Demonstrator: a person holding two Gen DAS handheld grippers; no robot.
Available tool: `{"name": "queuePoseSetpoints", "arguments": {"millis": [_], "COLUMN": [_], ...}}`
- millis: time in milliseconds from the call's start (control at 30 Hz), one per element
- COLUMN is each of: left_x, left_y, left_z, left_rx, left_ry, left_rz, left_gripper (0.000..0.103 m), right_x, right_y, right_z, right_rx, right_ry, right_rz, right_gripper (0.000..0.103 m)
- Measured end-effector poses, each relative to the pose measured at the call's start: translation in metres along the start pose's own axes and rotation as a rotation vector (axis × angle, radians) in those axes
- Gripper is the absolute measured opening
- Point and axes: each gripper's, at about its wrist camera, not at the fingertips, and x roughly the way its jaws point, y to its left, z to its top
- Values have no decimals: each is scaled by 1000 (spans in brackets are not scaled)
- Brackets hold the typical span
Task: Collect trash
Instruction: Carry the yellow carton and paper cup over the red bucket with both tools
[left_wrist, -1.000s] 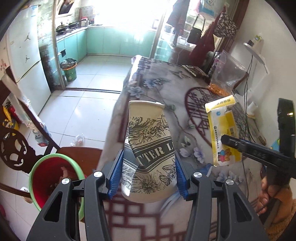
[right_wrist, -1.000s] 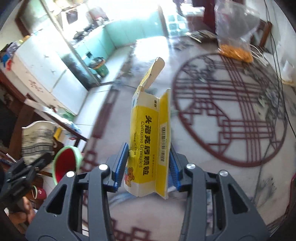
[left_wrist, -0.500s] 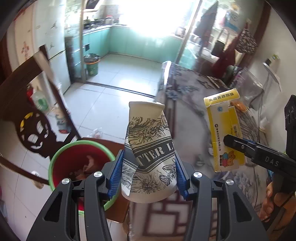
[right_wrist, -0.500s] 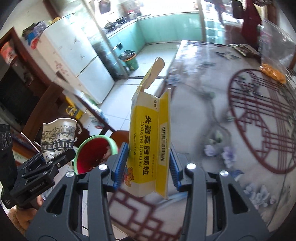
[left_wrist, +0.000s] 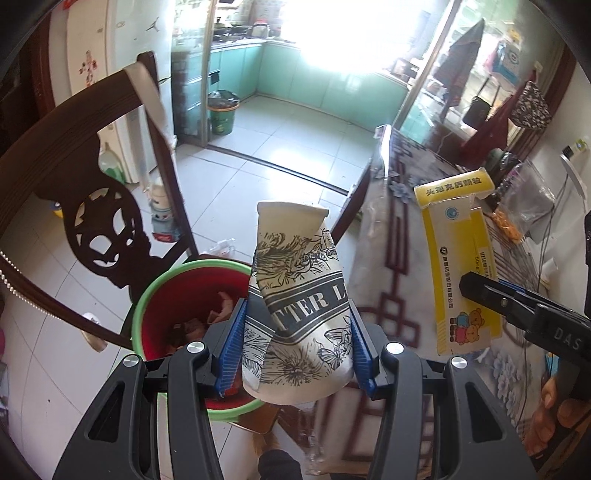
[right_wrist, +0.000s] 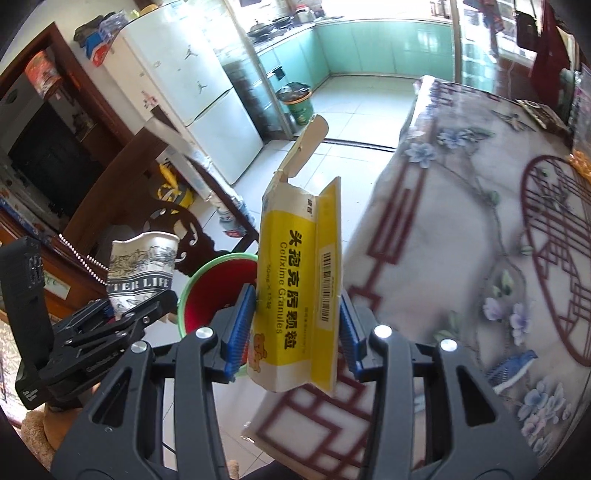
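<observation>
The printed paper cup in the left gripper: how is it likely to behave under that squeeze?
Probably soft and light: the crumpled white paper cup with black floral print is already creased and folded at its rim between the left gripper jaws. It likely deforms further rather than slips. Released, it should drop without rolling into the red bin with the green rim.

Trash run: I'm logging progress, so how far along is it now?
Done: some scraps already lie in the red bin with the green rim. In hand: the left gripper clamps a crumpled printed paper cup, the right gripper a torn yellow medicine box. Left: dropping both in the bin.
</observation>
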Motion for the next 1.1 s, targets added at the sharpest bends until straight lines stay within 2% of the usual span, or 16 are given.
{"name": "queuePoseSetpoints", "arguments": {"millis": [433,1100], "left_x": [21,63], "left_y": [50,98], "left_z": [10,5], "left_rx": [-94,-190], "left_ry": [46,148], "left_rz": [33,83], "left_gripper": [48,48], "right_x": [48,116], "right_y": [39,74], "right_z": [10,7], "right_rx": [-57,-120], "right_ry": [87,246], "right_rz": [43,85], "right_gripper": [42,43]}}
